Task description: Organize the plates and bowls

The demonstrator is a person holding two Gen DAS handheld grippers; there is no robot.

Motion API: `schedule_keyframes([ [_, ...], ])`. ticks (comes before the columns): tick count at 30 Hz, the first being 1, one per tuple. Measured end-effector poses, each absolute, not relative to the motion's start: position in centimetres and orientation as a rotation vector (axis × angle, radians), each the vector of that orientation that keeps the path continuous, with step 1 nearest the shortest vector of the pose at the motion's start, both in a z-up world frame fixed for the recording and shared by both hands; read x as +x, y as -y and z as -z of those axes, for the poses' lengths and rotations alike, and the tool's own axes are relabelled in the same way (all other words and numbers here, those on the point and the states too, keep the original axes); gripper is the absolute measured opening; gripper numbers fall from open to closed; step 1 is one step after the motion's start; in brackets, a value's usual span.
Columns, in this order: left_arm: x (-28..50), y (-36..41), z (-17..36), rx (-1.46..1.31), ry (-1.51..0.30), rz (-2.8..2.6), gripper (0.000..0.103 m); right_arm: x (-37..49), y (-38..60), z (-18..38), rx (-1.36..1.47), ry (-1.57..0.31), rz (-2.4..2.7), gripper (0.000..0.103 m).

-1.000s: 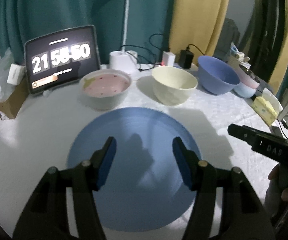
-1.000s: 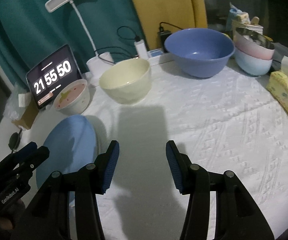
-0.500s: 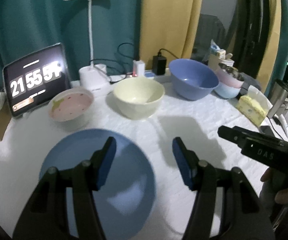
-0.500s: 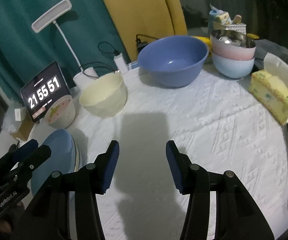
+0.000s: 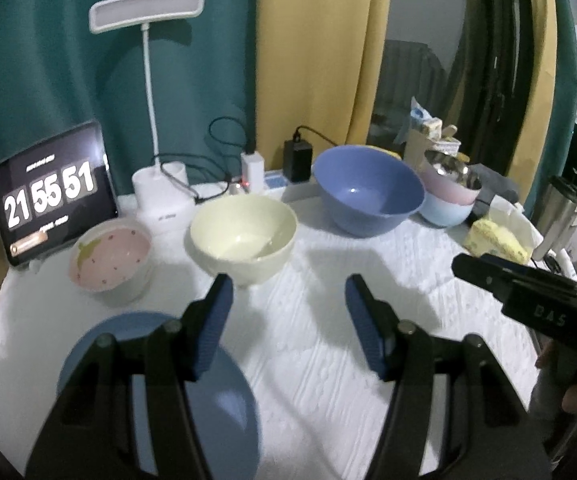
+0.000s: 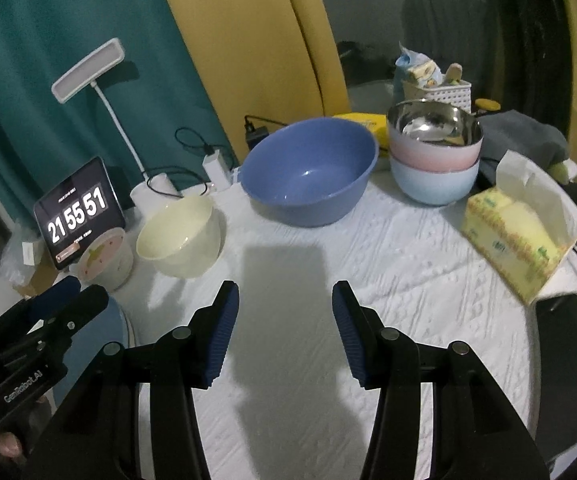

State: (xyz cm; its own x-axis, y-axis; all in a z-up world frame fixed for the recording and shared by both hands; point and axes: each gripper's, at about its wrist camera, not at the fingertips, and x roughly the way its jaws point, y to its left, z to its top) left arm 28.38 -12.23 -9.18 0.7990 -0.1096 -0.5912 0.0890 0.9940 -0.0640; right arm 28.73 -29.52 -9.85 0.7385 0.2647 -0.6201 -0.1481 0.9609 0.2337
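Observation:
A blue plate (image 5: 208, 400) lies on the white tablecloth at the front left, partly under my left gripper (image 5: 288, 320), which is open and empty above the cloth. Behind stand a pink strawberry bowl (image 5: 108, 260), a cream bowl (image 5: 244, 236), a large blue bowl (image 5: 368, 204) and a stack of steel, pink and light blue bowls (image 6: 434, 156). My right gripper (image 6: 284, 332) is open and empty over bare cloth, in front of the cream bowl (image 6: 180, 236) and blue bowl (image 6: 308, 172). The left gripper also shows in the right wrist view (image 6: 60, 300).
A tablet clock (image 5: 52, 196) and a white desk lamp (image 5: 160, 196) stand at the back left with chargers and cables. A yellow tissue box (image 6: 516, 232), a dark phone (image 6: 558, 360) and a steel tumbler (image 5: 560, 216) lie at the right.
My left gripper has lifted and swung right off the blue plate, which now sits at the lower left. My right gripper's view has shifted right toward the blue bowl and stacked bowls.

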Motion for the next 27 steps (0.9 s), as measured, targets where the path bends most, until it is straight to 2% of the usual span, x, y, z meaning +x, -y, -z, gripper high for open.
schedule_keyframes([
  [14, 34.1, 13.8, 7.3, -0.046, -0.61, 0.12, 0.06, 32.6, 31.0, 6.6, 0.165, -0.688, -0.202, 0.051],
  [27, 39.7, 15.2, 8.0, -0.041, -0.62, 0.145, 0.06, 38.4, 32.5, 8.3, 0.167, -0.713, -0.107, 0.051],
])
